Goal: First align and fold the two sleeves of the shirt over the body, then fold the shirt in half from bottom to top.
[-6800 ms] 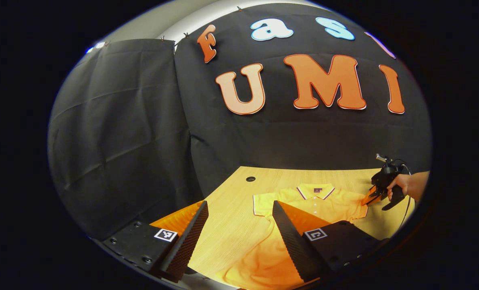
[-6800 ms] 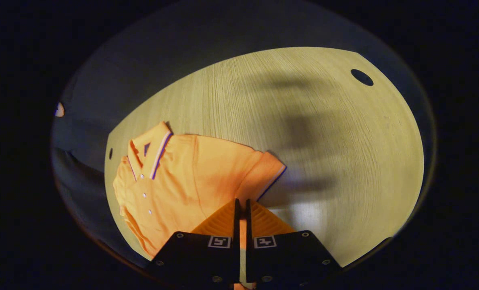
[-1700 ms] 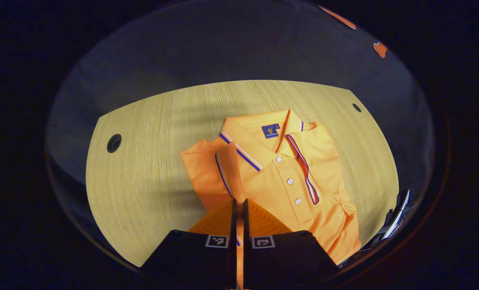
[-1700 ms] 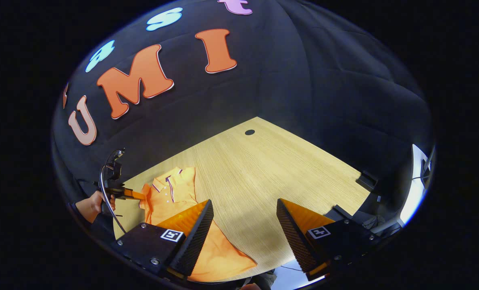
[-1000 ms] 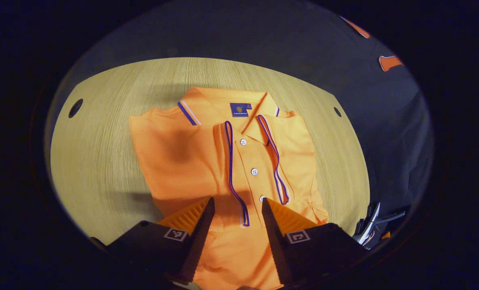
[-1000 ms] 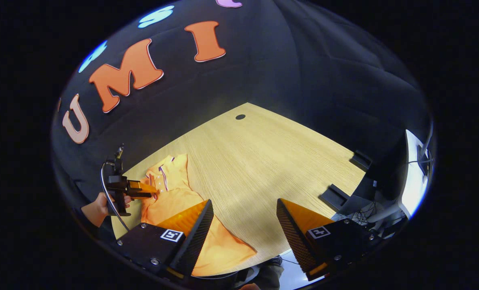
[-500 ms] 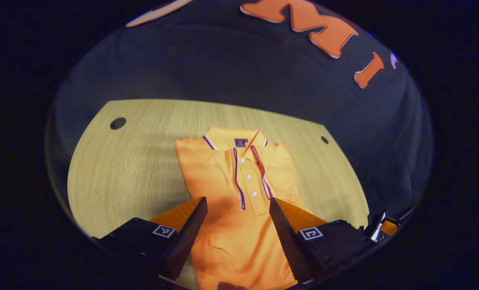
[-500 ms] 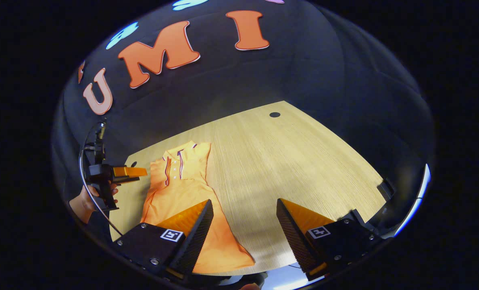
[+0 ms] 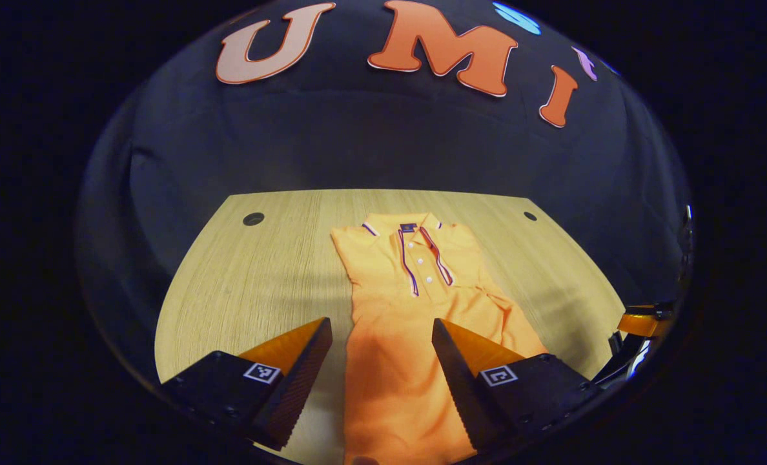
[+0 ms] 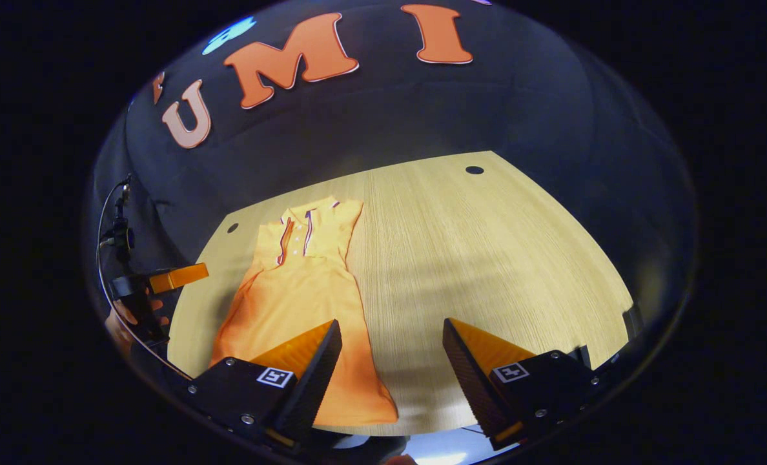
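Polo shirt (image 9: pixel 416 303), orange with dark-and-white trim on collar and placket, lies flat on the wooden worktop (image 9: pixel 261 284), filling the middle of the left gripper view from the collar (image 9: pixel 401 227) at centre down to the lower edge of the frame. Both sleeves are folded in over the body, their striped cuffs lying beside the button placket (image 9: pixel 422 265), so the garment forms a long narrow strip; the lower part is not yet folded up. The left gripper (image 9: pixel 381 352) hangs above the bottom half of the shirt with its fingers spread wide, nothing between them. At the right edge of that view part of the other gripper shows beside the worktop.

In the right gripper view the shirt (image 10: pixel 306 284) lies in the left half of the frame, collar toward the upper middle, hem toward the lower left. The right gripper (image 10: pixel 391 352) has its fingers wide apart and empty, one over the shirt's hem, the other over bare wood. At the far left of this view a hand (image 10: pixel 128 320) holds the left gripper (image 10: pixel 170 278) off the worktop's edge; I cannot tell its fingers' state from there. Two round cable holes (image 9: pixel 253 219) mark the worktop's far corners.
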`<act>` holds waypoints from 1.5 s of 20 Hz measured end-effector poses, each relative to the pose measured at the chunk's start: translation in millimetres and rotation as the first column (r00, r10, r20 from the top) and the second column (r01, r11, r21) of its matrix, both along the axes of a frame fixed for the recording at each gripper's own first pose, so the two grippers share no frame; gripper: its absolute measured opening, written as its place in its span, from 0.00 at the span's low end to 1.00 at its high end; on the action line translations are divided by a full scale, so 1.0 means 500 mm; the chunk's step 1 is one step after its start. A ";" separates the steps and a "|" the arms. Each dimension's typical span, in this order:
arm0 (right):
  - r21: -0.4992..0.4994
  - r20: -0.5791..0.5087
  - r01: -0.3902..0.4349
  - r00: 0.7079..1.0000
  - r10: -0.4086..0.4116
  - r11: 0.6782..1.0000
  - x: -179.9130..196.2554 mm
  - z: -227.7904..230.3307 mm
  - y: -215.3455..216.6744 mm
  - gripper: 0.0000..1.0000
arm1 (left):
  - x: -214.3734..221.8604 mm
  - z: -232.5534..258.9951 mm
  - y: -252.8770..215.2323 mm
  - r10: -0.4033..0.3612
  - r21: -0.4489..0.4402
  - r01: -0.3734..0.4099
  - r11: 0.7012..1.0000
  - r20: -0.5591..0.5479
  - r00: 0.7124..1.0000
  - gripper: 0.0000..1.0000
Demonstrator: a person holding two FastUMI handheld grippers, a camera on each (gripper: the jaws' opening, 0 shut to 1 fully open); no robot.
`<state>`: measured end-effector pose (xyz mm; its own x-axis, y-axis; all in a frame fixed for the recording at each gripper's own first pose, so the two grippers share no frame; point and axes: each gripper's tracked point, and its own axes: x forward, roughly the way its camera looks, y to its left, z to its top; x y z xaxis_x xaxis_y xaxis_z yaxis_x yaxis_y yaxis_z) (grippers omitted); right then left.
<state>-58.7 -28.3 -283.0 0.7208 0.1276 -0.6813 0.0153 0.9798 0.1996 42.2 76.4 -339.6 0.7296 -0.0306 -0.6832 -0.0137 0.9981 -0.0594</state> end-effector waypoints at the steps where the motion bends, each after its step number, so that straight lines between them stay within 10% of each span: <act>1: -0.004 -0.007 -0.017 1.000 0.017 1.000 -0.008 -0.009 0.004 0.96 | -0.026 -0.008 0.001 0.010 0.013 -0.010 1.000 -0.005 1.000 0.97; 19: -0.078 -0.110 -0.283 0.956 0.274 0.956 -0.153 -0.175 0.090 0.96 | -0.396 -0.172 0.013 0.119 0.135 -0.099 0.986 -0.143 0.983 0.97; 30: -0.122 -0.143 -0.330 0.939 0.313 0.936 -0.190 -0.242 0.111 0.96 | -0.423 -0.237 0.003 0.121 0.102 -0.106 0.989 -0.156 0.980 0.96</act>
<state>-153.7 27.4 -404.1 0.5696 0.2346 -0.7877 -0.2903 0.9540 0.0742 -169.1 77.7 -458.1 0.6048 0.1151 -0.7880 -0.1295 0.9905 0.0452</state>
